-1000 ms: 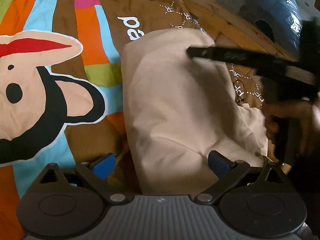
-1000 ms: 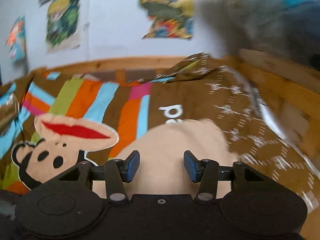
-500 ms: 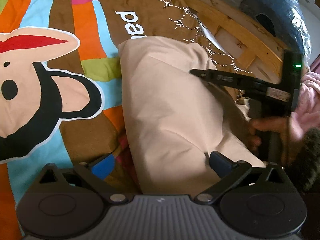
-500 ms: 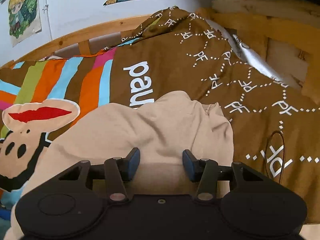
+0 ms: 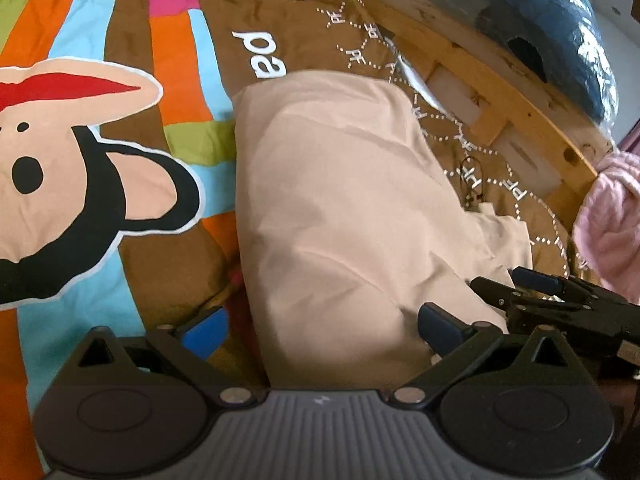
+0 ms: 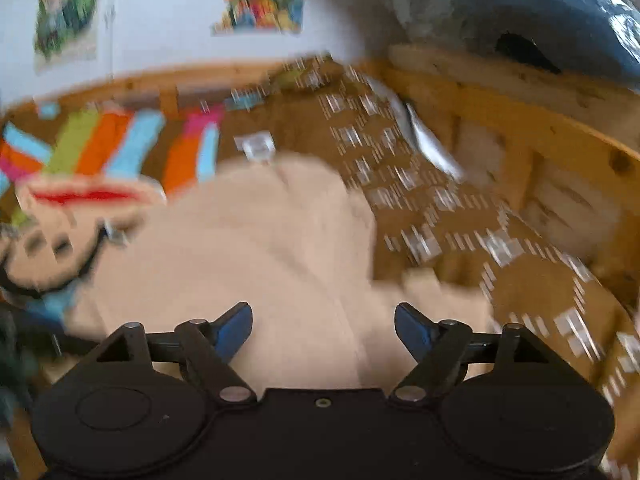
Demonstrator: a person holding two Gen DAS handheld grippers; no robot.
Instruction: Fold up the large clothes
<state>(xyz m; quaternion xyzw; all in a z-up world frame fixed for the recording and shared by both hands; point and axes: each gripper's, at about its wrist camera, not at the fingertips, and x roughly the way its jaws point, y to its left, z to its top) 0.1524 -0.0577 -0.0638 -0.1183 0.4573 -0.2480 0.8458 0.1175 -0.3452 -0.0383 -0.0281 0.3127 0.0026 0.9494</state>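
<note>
1. Holding both tools over the bed, you had one beige garment (image 5: 352,208) lying folded into a long panel on the patterned bedspread (image 5: 120,184), directly ahead of both sets of fingers.
2. Your left tool (image 5: 320,326) was spread wide, its left pad over the bedspread and its right pad over the garment's near end, pinching nothing.
3. Your right tool (image 6: 323,326) was also spread, empty, with cloth between and beyond its pads; its view was blurred, so you could not tell from it whether the pads touched the fabric.
4. From the left view, the right tool (image 5: 560,300) sat just right of the left one, beside the loose flap at the garment's right edge.
5. Risk one: that loose flap looked unaligned, so I judged a further fold would trap it crooked unless you tucked it first.
6. Risk two: closing the left tool where it stood could have caught bedspread along with garment, because its left pad was off the cloth.
7. Risk three: the thin dark cord (image 5: 472,176) ahead and right lay near the garment and might have snagged.
8. Count: two tools, one beige garment, one bedspread, one cord, one pink cloth (image 5: 612,216) far right, one wooden bed frame (image 5: 500,92).
</note>
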